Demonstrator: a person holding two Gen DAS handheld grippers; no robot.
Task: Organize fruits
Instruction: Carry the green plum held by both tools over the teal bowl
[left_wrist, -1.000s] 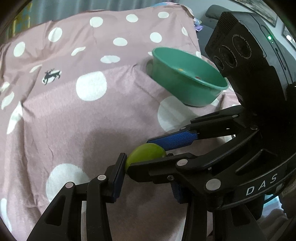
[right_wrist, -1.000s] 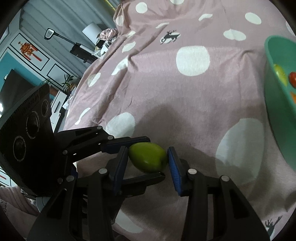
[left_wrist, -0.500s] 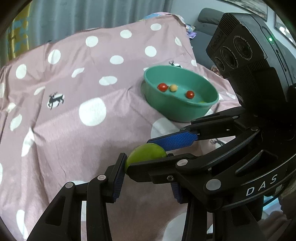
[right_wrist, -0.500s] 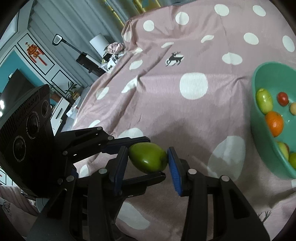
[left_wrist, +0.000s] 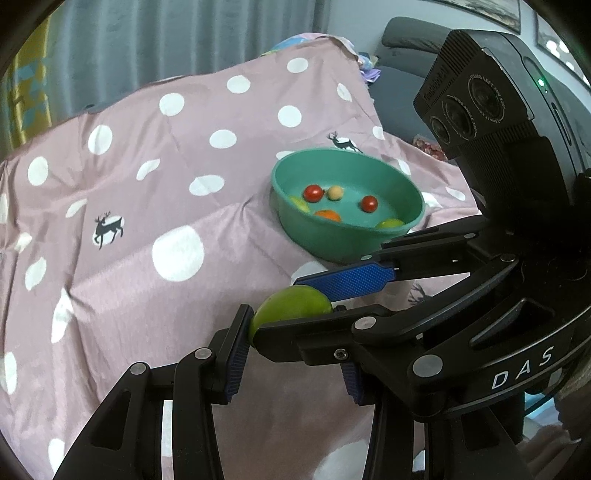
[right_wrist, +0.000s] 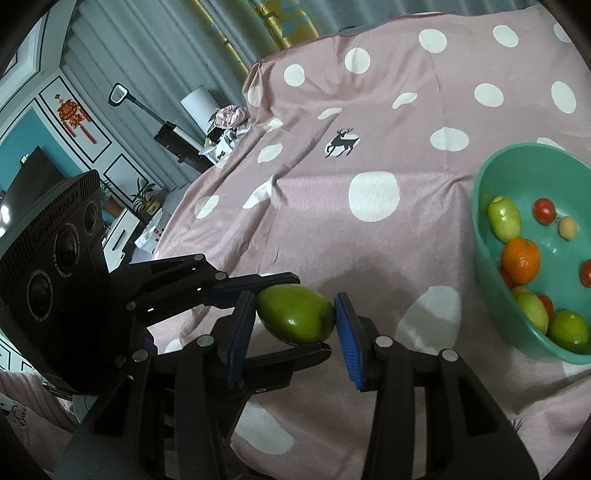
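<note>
Lettering "DAS" marks the right gripper (left_wrist: 332, 295) body in the left wrist view. Both the right gripper and the left gripper (right_wrist: 266, 314) clamp one green mango (right_wrist: 295, 319), held above the dotted pink cloth (right_wrist: 369, 240). Only the right wrist view shows the orange (right_wrist: 521, 258) fully inside the teal bowl (right_wrist: 491, 295) nearby.

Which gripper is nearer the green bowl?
Right. The right gripper holds the green fruit short of the green bowl; the left gripper comes from the far side.
</note>
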